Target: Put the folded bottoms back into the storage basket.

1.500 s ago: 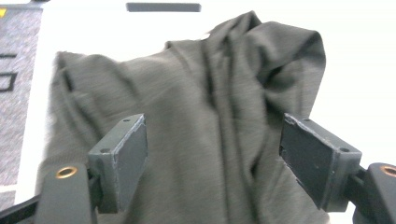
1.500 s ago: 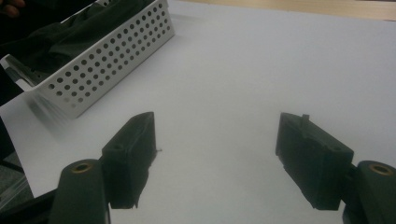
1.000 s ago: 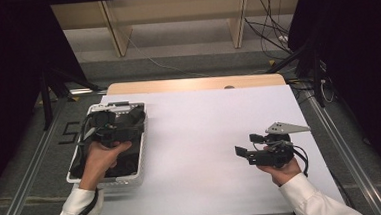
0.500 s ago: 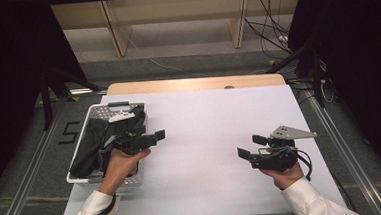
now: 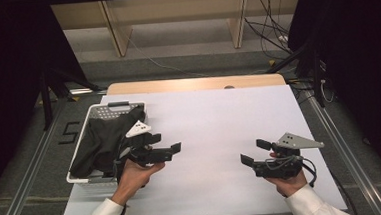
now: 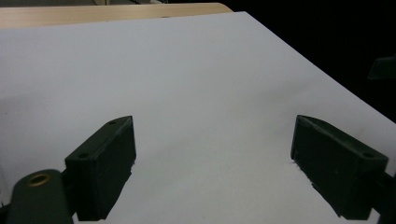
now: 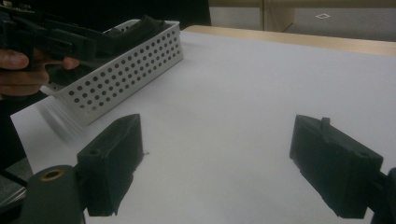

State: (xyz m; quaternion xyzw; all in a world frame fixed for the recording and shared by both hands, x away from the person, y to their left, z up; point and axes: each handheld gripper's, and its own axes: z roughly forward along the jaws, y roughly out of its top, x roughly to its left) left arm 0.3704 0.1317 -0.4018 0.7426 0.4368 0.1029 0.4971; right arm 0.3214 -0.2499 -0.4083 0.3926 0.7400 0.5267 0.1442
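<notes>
A white perforated basket (image 5: pixel 109 108) stands at the table's left with a black cloth (image 5: pixel 105 137) heaped in it. My left gripper (image 5: pixel 166 144) hovers just right of the basket, pointing across the white table (image 5: pixel 219 120). In the left gripper view its jaws (image 6: pixel 212 154) stand open with only bare table between them. My right gripper (image 5: pixel 255 152) is low at the front right and points left. Its jaws (image 7: pixel 215 158) are open, have just been opening wider, and nothing is between them. The right gripper view also shows the basket (image 7: pixel 121 65) and the other hand (image 7: pixel 18 70).
A wooden strip (image 5: pixel 197 83) runs along the table's far edge. Behind it are wooden shelf legs (image 5: pixel 116 34) and loose cables (image 5: pixel 274 32) on the floor. Metal rails (image 5: pixel 27 167) flank the table on both sides.
My left gripper has come off the basket and moved right and a little down, out over the white table. The right hand has stayed almost where it was.
</notes>
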